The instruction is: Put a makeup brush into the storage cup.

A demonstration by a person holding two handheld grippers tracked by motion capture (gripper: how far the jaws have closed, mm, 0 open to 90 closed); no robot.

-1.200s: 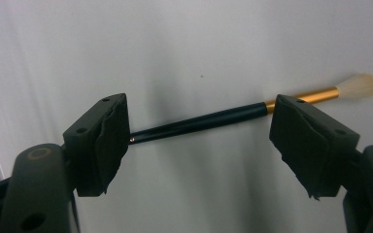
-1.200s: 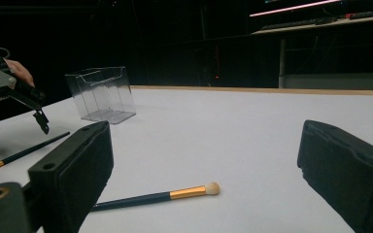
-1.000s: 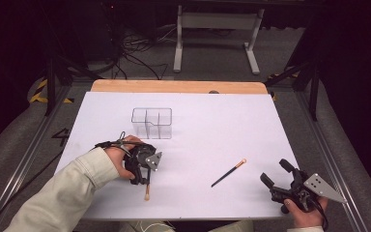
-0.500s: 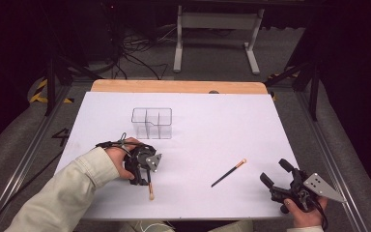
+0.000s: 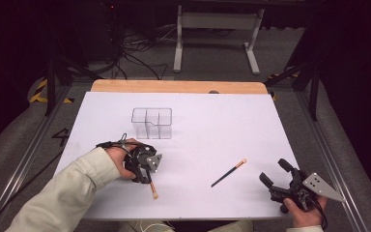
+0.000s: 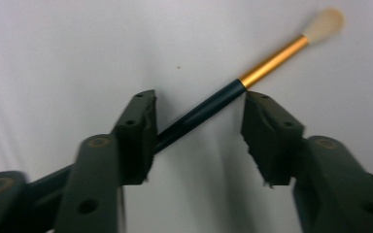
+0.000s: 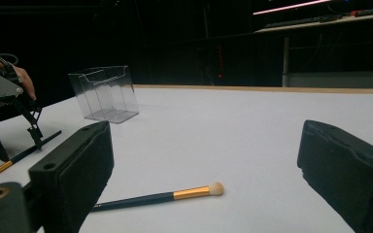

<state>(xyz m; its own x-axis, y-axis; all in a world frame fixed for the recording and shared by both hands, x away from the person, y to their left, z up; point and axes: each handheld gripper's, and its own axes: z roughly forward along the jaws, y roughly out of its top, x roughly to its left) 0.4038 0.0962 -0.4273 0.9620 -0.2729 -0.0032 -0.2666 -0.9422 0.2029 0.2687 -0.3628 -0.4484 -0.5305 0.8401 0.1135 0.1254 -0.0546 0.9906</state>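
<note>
A make-up brush [image 5: 150,187] with a dark handle, gold ferrule and pale tip lies on the white table cover, near left. My left gripper [image 5: 146,179] points down over it. In the left gripper view the handle [image 6: 209,104] runs slantwise between the jaws. They have just been closing, and a gap still shows beside the right pad [image 6: 264,133]. A second brush [image 5: 228,173] lies near right. My right gripper [image 5: 275,171] rests wide open beside it, with that brush [image 7: 160,196] on the table ahead of its jaws.
A clear plastic organiser [image 5: 152,123] with upright dividers stands behind the left hand; the right gripper view has it at the far left [image 7: 104,94]. A wooden table edge [image 5: 178,87] runs along the back. Beyond it, a metal stand and cables sit on the dark floor.
The pale tip of the brush under the left gripper has swung slightly to the right. Both hands have stayed where they were.
</note>
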